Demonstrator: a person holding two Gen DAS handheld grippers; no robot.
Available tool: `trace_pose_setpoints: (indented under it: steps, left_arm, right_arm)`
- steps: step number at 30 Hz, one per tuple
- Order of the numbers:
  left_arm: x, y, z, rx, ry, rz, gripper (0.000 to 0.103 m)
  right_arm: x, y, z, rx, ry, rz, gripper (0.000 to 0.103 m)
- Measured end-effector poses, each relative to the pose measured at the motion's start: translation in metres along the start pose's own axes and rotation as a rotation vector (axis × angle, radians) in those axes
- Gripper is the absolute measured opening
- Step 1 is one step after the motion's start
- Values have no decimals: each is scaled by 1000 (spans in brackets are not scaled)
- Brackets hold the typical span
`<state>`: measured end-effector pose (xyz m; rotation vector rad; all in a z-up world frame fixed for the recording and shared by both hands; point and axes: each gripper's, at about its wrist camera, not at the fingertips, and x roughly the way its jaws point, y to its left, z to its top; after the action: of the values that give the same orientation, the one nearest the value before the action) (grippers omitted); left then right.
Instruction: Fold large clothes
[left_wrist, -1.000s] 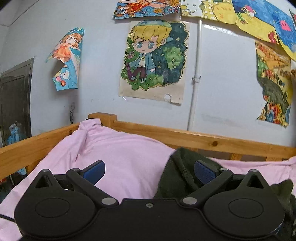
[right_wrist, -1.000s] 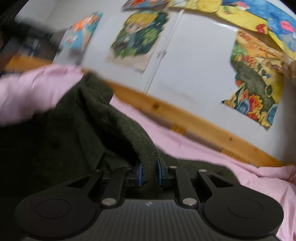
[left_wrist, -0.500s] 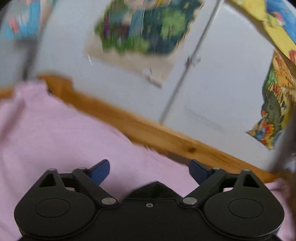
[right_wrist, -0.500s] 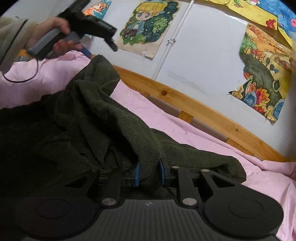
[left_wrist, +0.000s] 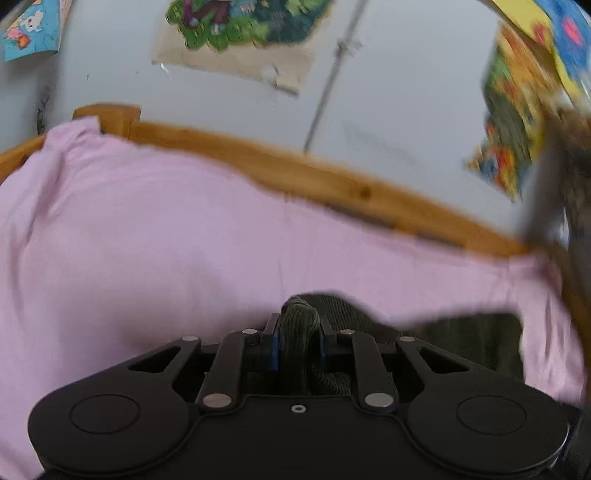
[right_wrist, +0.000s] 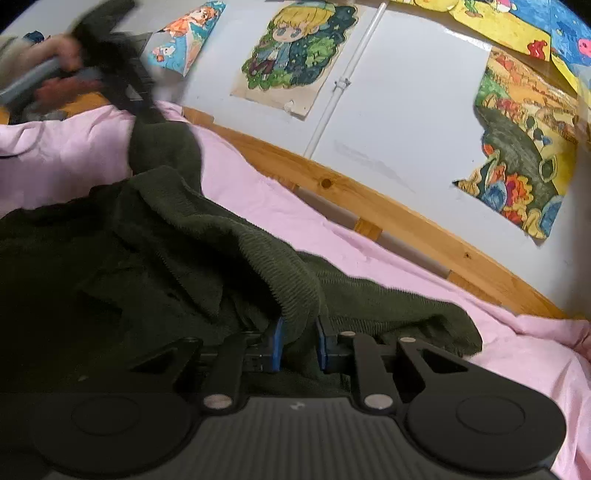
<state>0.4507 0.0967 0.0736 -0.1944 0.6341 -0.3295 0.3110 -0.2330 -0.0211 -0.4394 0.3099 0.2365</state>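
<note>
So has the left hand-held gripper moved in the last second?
Yes. The left hand-held gripper swung right and down, since the cartoon poster slid up the left wrist view, and its jaws closed onto the dark green corduroy garment.

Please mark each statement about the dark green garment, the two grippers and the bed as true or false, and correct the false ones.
1. The left gripper is shut on a bunched fold of the dark green garment. True.
2. The right gripper is open and holds nothing. False: it is shut on a ribbed edge of the garment.
3. The garment lies on a pink sheet. True.
4. The bed rail behind the sheet is white metal. False: it is wood.
5. The wall behind the bed is bare. False: drawings hang on it, among them a blond cartoon figure.
</note>
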Motion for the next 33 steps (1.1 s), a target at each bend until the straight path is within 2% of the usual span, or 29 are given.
trace_pose_setpoints:
  steps: [3, 5, 8, 9, 11, 13, 16, 18, 21, 23, 24, 26, 27, 28, 29, 30, 33]
  left_arm:
    - [1, 3, -46, 59, 74, 40, 19]
    - [7, 2, -65, 77, 96, 63, 20]
    - [5, -3, -67, 103, 77, 85, 23]
    - [1, -6, -64, 123, 71, 85, 28]
    - [-6, -13, -58, 155, 53, 84, 43]
    - [-16, -16, -58, 157, 35, 64, 81]
    - [-22, -12, -49, 72, 7, 29, 86]
    - [-19, -5, -42, -43, 13, 8, 90]
    - [-10, 10, -34, -188, 33, 52, 92]
    - [1, 22, -30, -262, 77, 100, 85]
    - [8, 27, -28, -291, 104, 109, 78]
    - [21, 37, -26, -341, 153, 98, 59]
    - [27, 40, -26, -360, 173, 94, 37]
    - [32, 41, -25, -369, 194, 74, 28]
    - [34, 40, -25, -365, 200, 63, 24]
    - [36, 38, -24, -349, 194, 64, 15]
    - [30, 35, -16, -311, 154, 70, 5]
  right_arm:
    - [0, 0, -9, 13, 34, 1, 21]
    - [2, -1, -14, 34, 69, -1, 21]
    - [-2, -9, -16, 77, 114, 16, 22]
    - [-7, -13, -15, 81, 115, 13, 24]
    - [-20, -28, -10, 118, 108, 16, 38]
    - [-30, -49, -2, 202, 94, 17, 61]
    - [-25, -86, 11, 355, 88, 6, 73]
    - [-9, -117, 18, 487, 93, -10, 79]
    - [25, -155, 20, 663, 124, -36, 82]
    - [51, -176, 19, 803, 155, -45, 81]
    - [61, -185, 17, 880, 167, -38, 80]
    - [80, -195, 14, 991, 216, -63, 58]
    - [85, -197, 14, 1015, 238, -88, 37]
    - [87, -196, 13, 1021, 253, -102, 22]
    - [86, -193, 10, 1013, 256, -94, 16]
    - [82, -190, 9, 991, 248, -93, 7]
    - [58, -179, 9, 893, 191, -96, 4]
